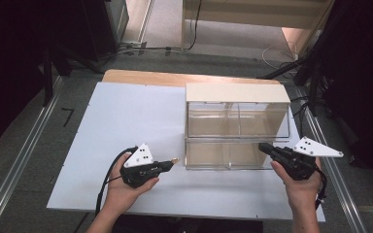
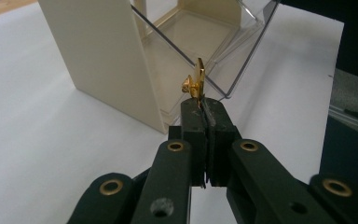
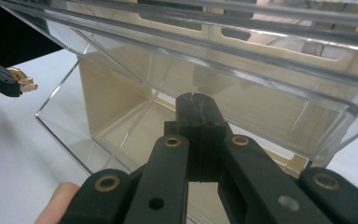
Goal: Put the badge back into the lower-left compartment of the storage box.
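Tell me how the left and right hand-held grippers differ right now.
The left hand-held gripper is shut on a small gold part; the right hand-held gripper is shut on nothing. The left sits beside the clear bin's left corner, the right at its right end. Both are black.

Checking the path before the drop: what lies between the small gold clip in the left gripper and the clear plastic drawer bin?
Nothing: in the high view, bare white tabletop separates the small gold clip from the clear plastic drawer bin.

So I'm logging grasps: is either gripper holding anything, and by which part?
The left gripper pinches a small gold clip by its lower end. The right gripper is shut on nothing.
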{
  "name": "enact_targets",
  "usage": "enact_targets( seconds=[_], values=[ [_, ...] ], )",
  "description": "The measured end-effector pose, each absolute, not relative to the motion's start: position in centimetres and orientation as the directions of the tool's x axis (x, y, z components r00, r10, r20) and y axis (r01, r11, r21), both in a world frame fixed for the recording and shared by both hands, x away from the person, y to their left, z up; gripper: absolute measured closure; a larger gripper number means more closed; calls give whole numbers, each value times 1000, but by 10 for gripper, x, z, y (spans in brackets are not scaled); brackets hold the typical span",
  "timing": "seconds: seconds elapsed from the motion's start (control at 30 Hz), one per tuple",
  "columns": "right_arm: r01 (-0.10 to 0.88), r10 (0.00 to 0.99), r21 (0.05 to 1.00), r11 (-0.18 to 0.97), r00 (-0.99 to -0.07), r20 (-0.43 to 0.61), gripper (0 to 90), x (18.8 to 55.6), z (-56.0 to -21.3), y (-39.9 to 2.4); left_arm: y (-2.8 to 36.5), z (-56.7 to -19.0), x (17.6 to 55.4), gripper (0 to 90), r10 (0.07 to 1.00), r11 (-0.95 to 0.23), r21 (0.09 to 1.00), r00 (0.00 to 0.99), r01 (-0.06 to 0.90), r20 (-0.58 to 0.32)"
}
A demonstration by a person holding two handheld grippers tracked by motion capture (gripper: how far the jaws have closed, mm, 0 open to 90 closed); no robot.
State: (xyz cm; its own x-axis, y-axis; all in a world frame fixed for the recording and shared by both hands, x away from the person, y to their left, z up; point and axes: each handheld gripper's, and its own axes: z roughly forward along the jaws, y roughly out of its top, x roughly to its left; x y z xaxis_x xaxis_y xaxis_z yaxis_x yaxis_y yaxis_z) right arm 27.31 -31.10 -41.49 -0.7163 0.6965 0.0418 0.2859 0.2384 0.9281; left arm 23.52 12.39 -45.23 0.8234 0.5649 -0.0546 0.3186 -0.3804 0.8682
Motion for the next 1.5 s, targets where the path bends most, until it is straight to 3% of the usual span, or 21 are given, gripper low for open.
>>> enact_targets(
  seconds=[1.5],
  values=[
    [284, 699, 928, 240, -714, 37, 885, 273, -415, -311, 96, -441, 243, 885, 539, -350, 890, 840, 292, -64]
  ],
)
